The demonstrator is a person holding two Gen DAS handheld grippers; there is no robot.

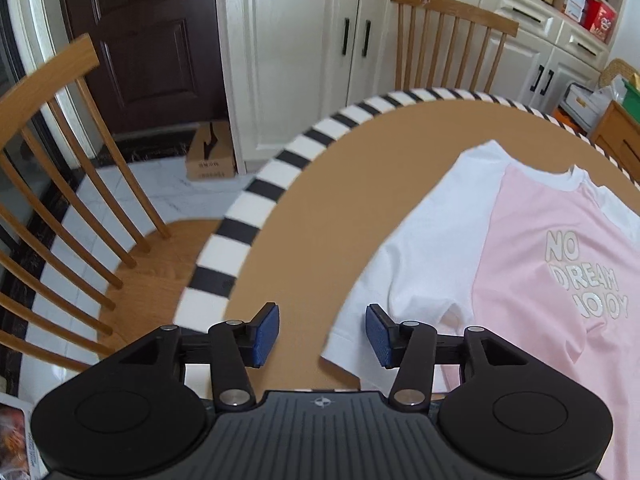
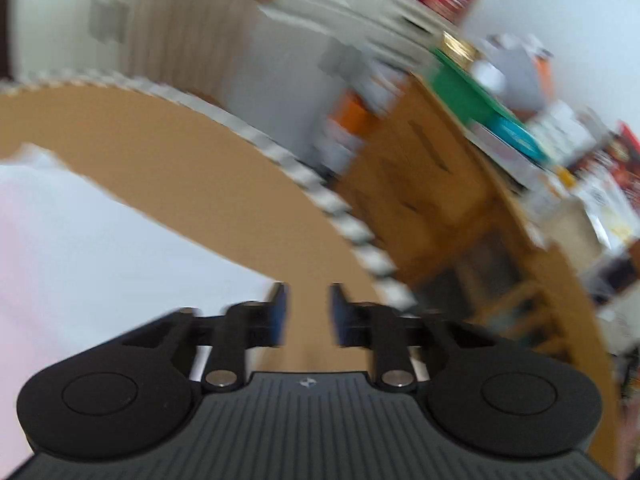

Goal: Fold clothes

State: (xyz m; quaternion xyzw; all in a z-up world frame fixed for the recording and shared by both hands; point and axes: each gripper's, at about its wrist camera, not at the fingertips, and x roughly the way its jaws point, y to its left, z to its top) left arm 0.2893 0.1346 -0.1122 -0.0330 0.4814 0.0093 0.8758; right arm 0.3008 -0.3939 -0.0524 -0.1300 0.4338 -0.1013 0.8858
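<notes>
T-shirt (image 1: 520,248), pink with white sleeves, lies flat on the brown worktop (image 1: 340,184). My left hand-held gripper (image 1: 322,334) gapes wide over the sleeve hem, empty; my right hand-held gripper (image 2: 308,314), blurred, is part-open, empty.

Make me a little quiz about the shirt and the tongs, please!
1. True or false: the left tongs are gripping the T-shirt.
2. Which colour is the shirt's sleeve? A) white B) green C) black
3. Fill in: the table has a black-and-white ____ edge.

Key: 1 false, both tongs are open with nothing between them; 2 A; 3 striped.
</notes>
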